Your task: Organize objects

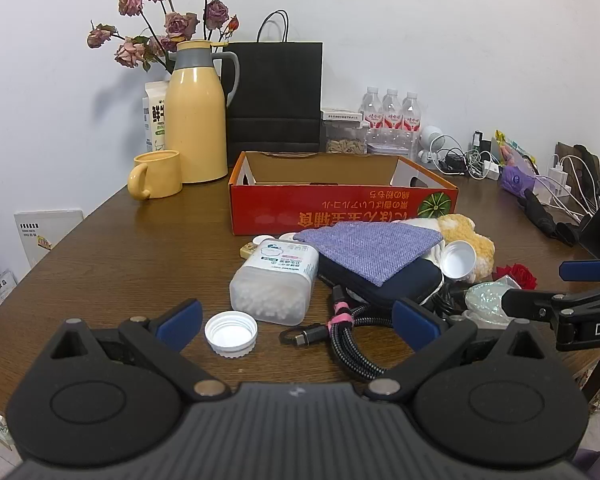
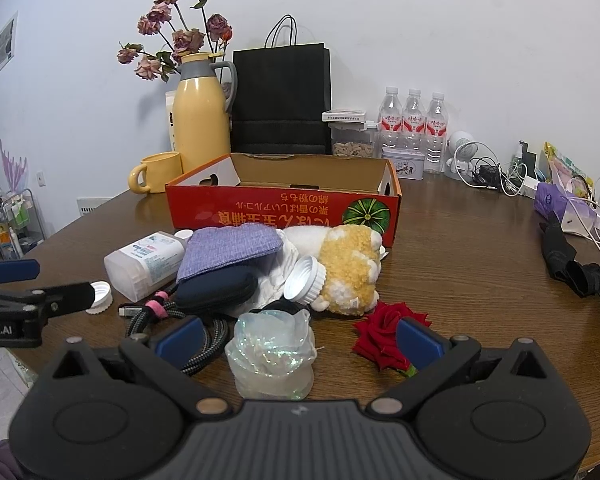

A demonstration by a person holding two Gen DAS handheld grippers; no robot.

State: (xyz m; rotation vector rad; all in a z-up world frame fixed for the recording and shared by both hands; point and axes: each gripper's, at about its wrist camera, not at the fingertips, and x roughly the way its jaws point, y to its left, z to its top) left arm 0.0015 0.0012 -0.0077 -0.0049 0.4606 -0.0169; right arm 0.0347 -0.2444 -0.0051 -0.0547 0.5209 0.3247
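An open red cardboard box (image 1: 342, 208) (image 2: 284, 210) stands mid-table, nothing visible inside. In front of it lies a heap: a cotton-swab box (image 1: 274, 280) (image 2: 144, 262), a purple cloth (image 1: 370, 248) (image 2: 230, 248) over a navy pouch (image 1: 388, 284) (image 2: 216, 286), a plush toy (image 2: 352, 268), a braided cable (image 1: 350, 336) (image 2: 168, 312), a white cap (image 1: 231, 334), a clear wrapped lump (image 2: 272, 354) and a red rose (image 2: 384, 338). My left gripper (image 1: 298, 322) is open near the cap and cable. My right gripper (image 2: 298, 336) is open around the clear lump.
A yellow thermos (image 1: 196, 112), yellow mug (image 1: 156, 180), dried roses (image 1: 168, 24), black paper bag (image 1: 276, 96) and water bottles (image 1: 392, 114) line the back wall. Chargers and cables (image 1: 468, 160) and a black umbrella (image 2: 564, 256) lie at the right.
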